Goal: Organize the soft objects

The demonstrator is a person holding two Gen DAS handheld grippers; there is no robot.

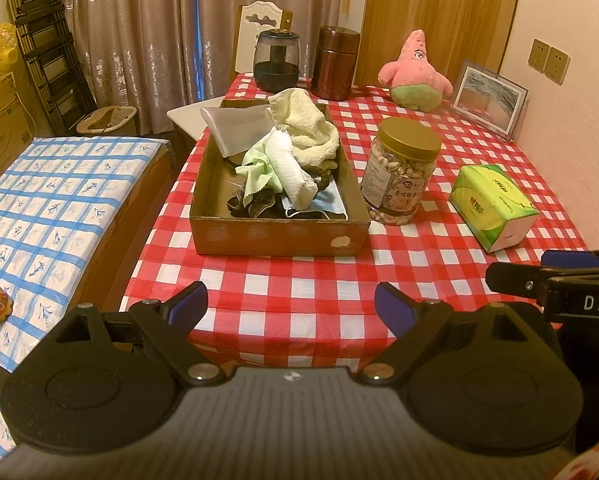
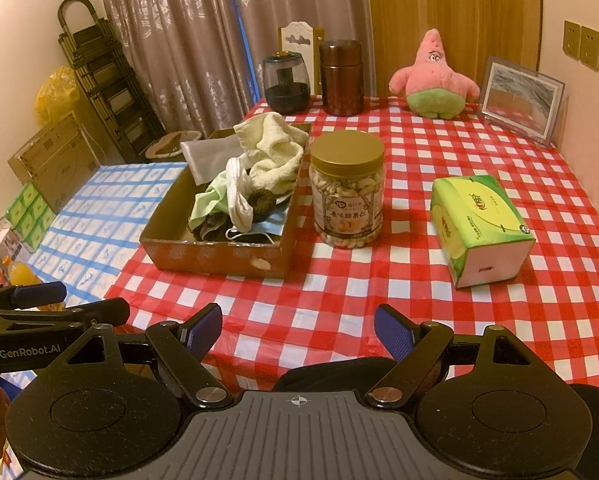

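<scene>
Everywhere red-checked tablecloth (image 2: 419,152), drawn curtains (image 2: 187,40).

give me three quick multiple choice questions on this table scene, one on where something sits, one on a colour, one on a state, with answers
1. Where is the nut jar?
A. inside the cardboard box
B. between the cardboard box and the tissue pack
C. behind the plush toy

2. What colour is the jar's lid?
A. gold
B. blue
C. white

3. How is the right claw?
A. shut on a towel
B. shut on nothing
C. open, holding nothing

Answers: 1 B, the jar stands on the checked cloth with the box on one side and the pack on the other. 2 A, the screw lid is gold. 3 C, its blue pads stand wide apart with only tablecloth between them.
</scene>
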